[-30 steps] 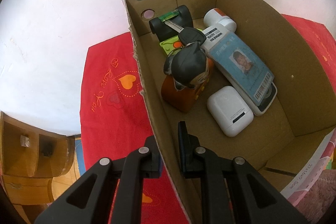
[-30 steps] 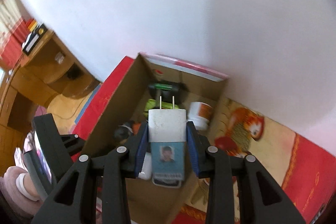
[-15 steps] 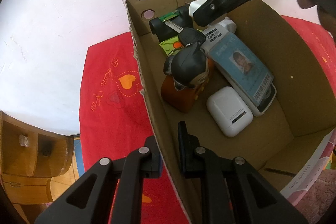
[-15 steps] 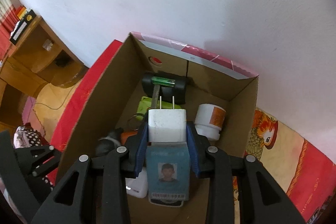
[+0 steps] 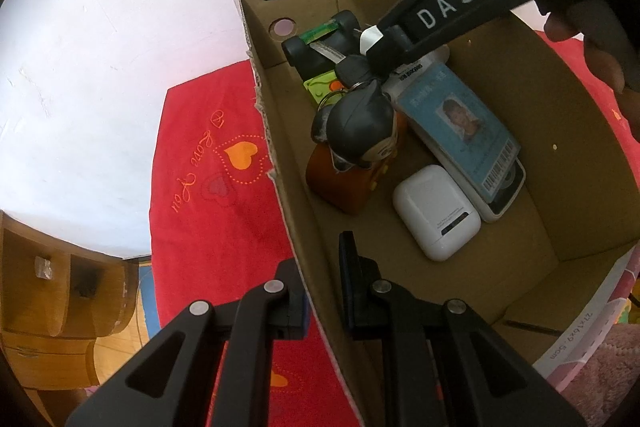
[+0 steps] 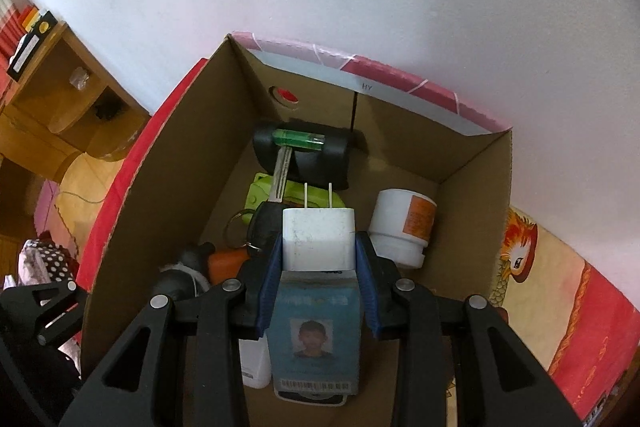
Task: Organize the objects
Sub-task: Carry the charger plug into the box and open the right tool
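My right gripper (image 6: 318,247) is shut on a white plug charger (image 6: 318,237), prongs forward, held low inside the cardboard box (image 6: 472,187), above the blue ID card (image 6: 314,331). In the left wrist view the right gripper (image 5: 384,47) reaches into the box (image 5: 280,163) from the upper right. My left gripper (image 5: 322,287) is shut on the box's left wall. Inside lie a black-headed figure keychain with key (image 5: 358,131), a white earbud case (image 5: 436,213), the ID card (image 5: 460,125) on a phone, and a white jar (image 6: 402,231).
The box stands on a red embroidered cloth (image 5: 208,179) against a white wall. A black roller with a green tube (image 6: 302,151) and a lime green item (image 6: 264,193) lie at the box's far end. Wooden shelves (image 5: 48,291) stand to the left.
My right gripper has moved down and forward into the box with the charger. My left gripper has kept its hold on the box wall.
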